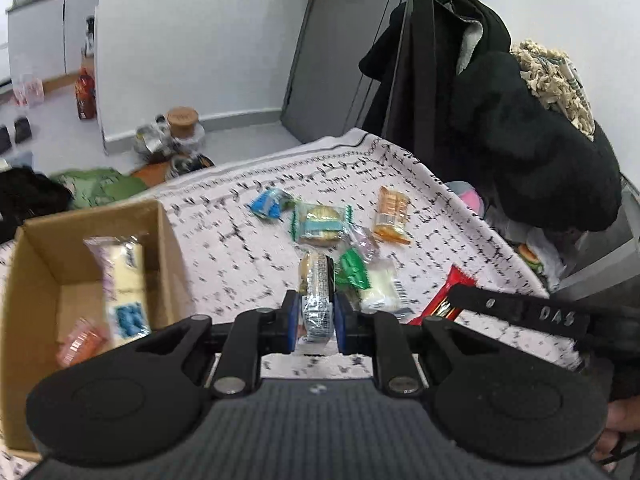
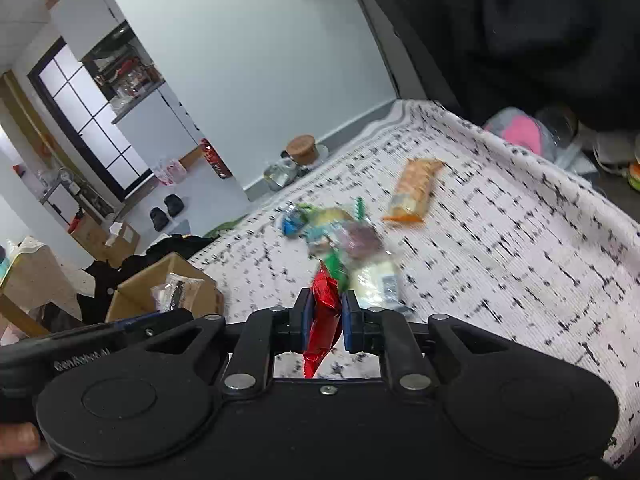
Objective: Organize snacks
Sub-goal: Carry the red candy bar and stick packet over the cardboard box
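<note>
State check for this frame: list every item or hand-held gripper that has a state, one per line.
left hand-held gripper: shut on the clear-wrapped sandwich biscuit, lifted
right hand-held gripper: shut on the red foil packet
cardboard box: open, snacks inside
orange cracker pack: lying flat on the cloth
blue packet: lying on the cloth
green packet: in the pile, untouched

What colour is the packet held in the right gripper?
Shiny red. The packet shows best in the right wrist view, pinched in the right gripper.
</note>
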Demonstrator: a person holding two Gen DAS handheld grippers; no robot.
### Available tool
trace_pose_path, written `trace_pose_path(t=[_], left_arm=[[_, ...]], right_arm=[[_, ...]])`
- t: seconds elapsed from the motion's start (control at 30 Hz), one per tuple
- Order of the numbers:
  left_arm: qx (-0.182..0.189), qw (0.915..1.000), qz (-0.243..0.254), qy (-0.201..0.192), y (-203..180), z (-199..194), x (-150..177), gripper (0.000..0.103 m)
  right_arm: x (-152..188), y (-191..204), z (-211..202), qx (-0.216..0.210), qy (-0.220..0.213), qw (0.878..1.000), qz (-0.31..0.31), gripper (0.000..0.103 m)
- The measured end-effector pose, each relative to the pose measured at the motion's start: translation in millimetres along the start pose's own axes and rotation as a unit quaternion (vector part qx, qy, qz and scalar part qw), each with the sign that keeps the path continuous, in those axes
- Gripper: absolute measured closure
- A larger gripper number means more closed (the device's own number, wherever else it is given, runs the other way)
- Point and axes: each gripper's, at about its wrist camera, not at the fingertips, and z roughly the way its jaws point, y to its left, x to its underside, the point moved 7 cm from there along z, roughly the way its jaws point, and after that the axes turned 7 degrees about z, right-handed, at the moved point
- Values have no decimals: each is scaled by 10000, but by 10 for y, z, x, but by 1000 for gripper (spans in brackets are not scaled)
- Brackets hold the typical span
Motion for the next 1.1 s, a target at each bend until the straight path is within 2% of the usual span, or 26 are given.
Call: trace_pose_path(t=[0.4,1.1], left_arm=[[-74,9996,-95,-249,307,-275,-19,86],[-671,9937,-816,-384,1311,-522,171,86]], right_arm=[[-73,439,-20,-201,-152,9993,-279,88],[-45,1221,315,-696,10,9948,-746,88]])
